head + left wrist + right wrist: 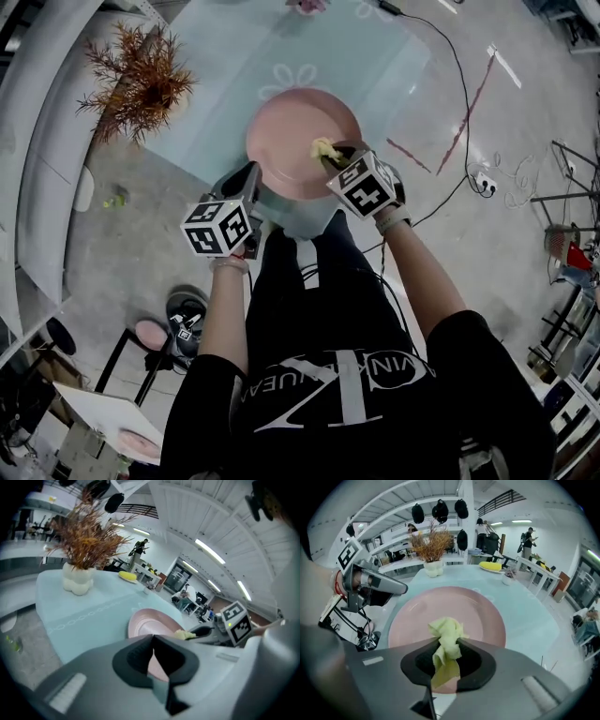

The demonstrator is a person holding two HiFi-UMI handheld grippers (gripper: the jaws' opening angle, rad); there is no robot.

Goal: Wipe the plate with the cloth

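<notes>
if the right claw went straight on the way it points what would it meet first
Probably the pink plate: the right claw, shut on the yellow cloth, aims at its surface; the gap is unclear.

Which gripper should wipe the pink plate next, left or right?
Right, probably. The right gripper is shut on the yellow cloth just over the plate. The left gripper is shut with no cloth.

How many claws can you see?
2. The left claw seems to pinch the plate at its near-left rim. The right claw, holding the cloth, is over the plate's near-right side. None seem hidden.
</notes>
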